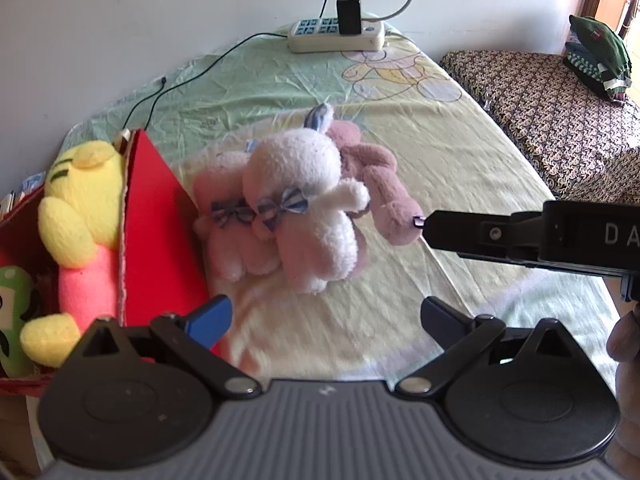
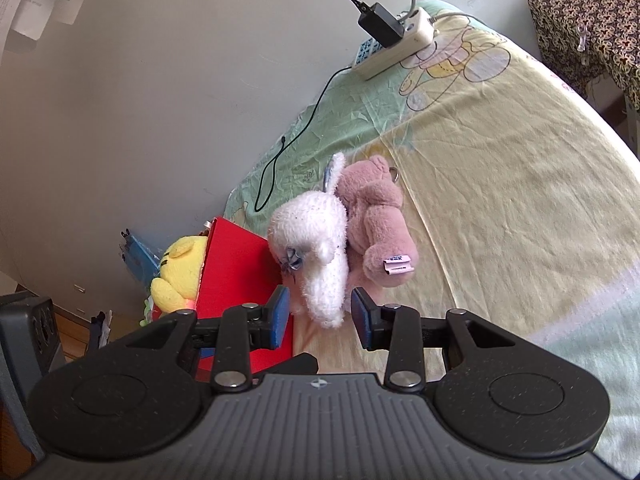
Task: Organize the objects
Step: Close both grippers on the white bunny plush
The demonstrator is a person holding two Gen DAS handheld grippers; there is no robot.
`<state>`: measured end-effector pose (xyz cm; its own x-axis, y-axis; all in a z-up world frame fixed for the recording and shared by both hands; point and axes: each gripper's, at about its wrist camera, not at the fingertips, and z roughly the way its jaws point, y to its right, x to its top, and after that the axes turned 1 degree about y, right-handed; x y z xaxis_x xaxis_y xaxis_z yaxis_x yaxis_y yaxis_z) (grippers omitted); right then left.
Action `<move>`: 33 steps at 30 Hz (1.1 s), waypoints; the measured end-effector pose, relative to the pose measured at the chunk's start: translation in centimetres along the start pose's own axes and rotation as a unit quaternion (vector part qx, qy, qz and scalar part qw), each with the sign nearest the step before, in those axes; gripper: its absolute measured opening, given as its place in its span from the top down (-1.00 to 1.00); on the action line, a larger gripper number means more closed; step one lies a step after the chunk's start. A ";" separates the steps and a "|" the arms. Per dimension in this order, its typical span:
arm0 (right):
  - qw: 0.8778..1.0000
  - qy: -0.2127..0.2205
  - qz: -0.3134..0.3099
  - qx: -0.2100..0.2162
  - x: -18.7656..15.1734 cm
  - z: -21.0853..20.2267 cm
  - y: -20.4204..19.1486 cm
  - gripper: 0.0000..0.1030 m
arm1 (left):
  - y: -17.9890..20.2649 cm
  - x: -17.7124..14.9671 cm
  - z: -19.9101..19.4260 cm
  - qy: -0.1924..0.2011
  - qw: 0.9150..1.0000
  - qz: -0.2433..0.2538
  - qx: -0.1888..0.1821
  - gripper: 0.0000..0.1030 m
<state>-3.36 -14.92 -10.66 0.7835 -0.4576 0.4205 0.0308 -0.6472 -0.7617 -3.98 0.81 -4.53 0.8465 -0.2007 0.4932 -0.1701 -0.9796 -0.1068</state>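
Note:
Three plush toys lie in a heap on the yellow-green sheet (image 1: 460,152): a white bunny (image 1: 304,196) with a striped bow, a pink bunny (image 1: 224,208) behind it, and a mauve bear (image 1: 380,184). My left gripper (image 1: 324,316) is open and empty, just short of the heap. My right gripper (image 2: 320,314) is open too, its blue pads on either side of the white bunny's (image 2: 316,248) leg without squeezing it. The mauve bear (image 2: 380,220) lies just right of it. A red box (image 1: 156,220) at the left holds a yellow plush (image 1: 80,200) and a green toy (image 1: 16,304).
A white power strip (image 1: 336,34) with a black charger and a trailing cable sits at the bed's far edge by the wall. A patterned surface (image 1: 560,120) with folded green clothes (image 1: 600,52) stands to the right. A hand (image 1: 624,344) shows at the right edge.

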 end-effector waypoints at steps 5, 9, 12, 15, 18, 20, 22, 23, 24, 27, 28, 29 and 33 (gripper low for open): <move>1.000 -0.009 0.008 0.002 0.3 0.6 0.6 0.25 | 0.3 0.2 0.9 -0.012 1.000 0.002 0.003 -0.95; 1.000 -0.016 0.015 0.003 0.5 1.0 1.2 0.25 | 0.7 0.3 1.6 -0.022 1.000 0.006 0.006 -0.96; 1.000 -0.016 0.018 0.005 0.8 1.1 1.4 0.24 | 1.0 0.5 1.9 -0.025 1.000 0.011 0.007 -0.96; 1.000 -0.016 0.022 0.007 1.0 1.1 1.7 0.21 | 1.3 0.7 2.0 -0.026 1.000 0.016 0.009 -0.96; 0.999 -0.017 0.027 0.008 1.2 1.2 2.0 0.19 | 1.3 0.8 2.2 -0.027 0.999 0.018 0.010 -0.96; 0.999 -0.017 0.028 0.009 1.3 1.2 2.1 0.19 | 1.3 0.9 2.3 -0.028 0.999 0.020 0.012 -0.96; 0.999 -0.017 0.028 0.009 1.5 1.3 2.2 0.19 | 1.3 1.1 2.4 -0.027 0.999 0.023 0.016 -0.96; 0.999 -0.018 0.028 0.010 1.6 1.4 2.3 0.19 | 1.2 1.2 2.5 -0.027 0.999 0.023 0.017 -0.96; 0.999 -0.018 0.028 0.010 1.6 1.4 2.3 0.19 | 1.1 1.3 2.5 -0.027 0.999 0.022 0.017 -0.96; 0.999 -0.018 0.026 0.012 1.9 1.6 2.4 0.18 | 0.7 1.6 2.5 -0.025 1.000 0.015 0.009 -0.96; 0.999 -0.018 0.025 0.012 2.0 1.6 2.4 0.18 | 0.6 1.7 2.5 -0.025 1.000 0.012 0.007 -0.96; 0.999 -0.019 0.024 0.012 2.1 1.7 2.4 0.18 | 0.5 1.8 2.6 -0.024 1.000 0.011 0.005 -0.96; 0.999 -0.022 0.020 0.017 2.6 2.3 2.3 0.17 | -0.3 2.1 3.0 -0.023 1.000 0.001 -0.002 -0.96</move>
<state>0.21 -16.23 -12.48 0.8110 -0.4550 0.3678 0.0191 -0.6077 -0.7939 -0.61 0.68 -6.02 0.8679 -0.2029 0.4534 -0.1746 -0.9791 -0.1040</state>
